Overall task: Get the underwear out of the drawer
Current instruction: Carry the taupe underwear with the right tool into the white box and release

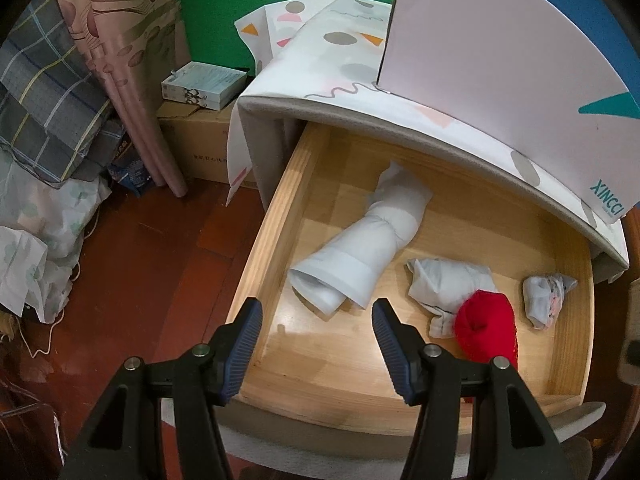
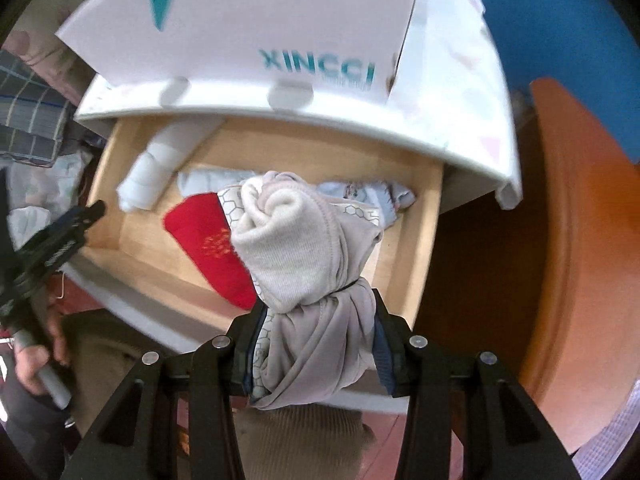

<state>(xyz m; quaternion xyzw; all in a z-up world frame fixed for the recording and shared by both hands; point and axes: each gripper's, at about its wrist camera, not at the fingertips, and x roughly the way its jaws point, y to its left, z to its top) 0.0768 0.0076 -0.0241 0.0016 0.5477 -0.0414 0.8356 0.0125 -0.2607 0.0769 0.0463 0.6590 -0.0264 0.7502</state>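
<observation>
Two tools | right tool (image 2: 316, 332) grips rolled underwear (image 2: 304, 248), unseen leftward | left tool (image 1: 316, 316) parted, empty

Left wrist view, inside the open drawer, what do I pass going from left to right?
Rolled white bundle → crumpled white garment → red item → small patterned white bundle, all lying on the floor of the wooden drawer.

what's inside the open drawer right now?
In the wooden drawer: a rolled white garment, a crumpled white piece, a red item and a small patterned bundle. The drawer's back is covered by the cabinet top.
</observation>
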